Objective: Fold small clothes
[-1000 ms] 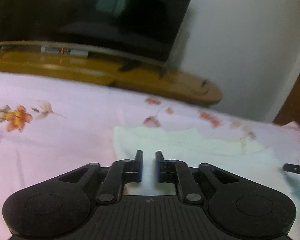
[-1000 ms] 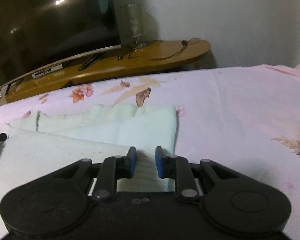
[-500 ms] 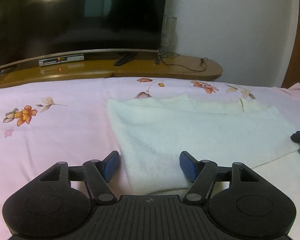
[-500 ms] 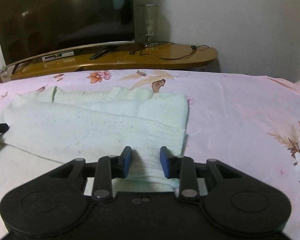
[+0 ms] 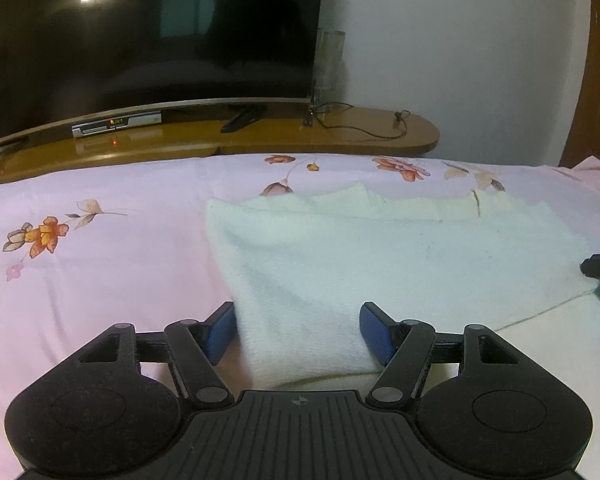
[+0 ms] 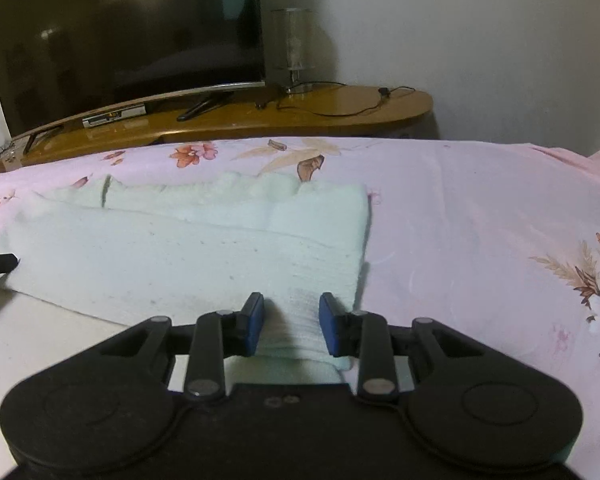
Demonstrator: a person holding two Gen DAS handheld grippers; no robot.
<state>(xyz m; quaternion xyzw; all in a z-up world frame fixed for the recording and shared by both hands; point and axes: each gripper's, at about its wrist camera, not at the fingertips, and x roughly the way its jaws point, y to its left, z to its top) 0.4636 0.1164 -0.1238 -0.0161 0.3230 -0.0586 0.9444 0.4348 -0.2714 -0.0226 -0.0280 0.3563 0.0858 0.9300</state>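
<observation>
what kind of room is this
Most likely a bedroom at home: a pale knit garment lies on a bed with a pink floral sheet, facing a large television on a low wooden stand.

Garment [image 5: 380,264]: pale knitted cloth, fuzzy, matt, ribbed near the hem.
Bedsheet [image 5: 100,272]: smooth pink cotton-like cloth, floral print, matt.
Gripper fingers [image 6: 254,322]: matt black plastic, blue rubbery pads.
TV stand [image 6: 300,114]: varnished wood, glossy.
Television [image 6: 132,40]: glossy dark screen.
Lamp [image 6: 294,46]: translucent, frosted-looking shade.
</observation>
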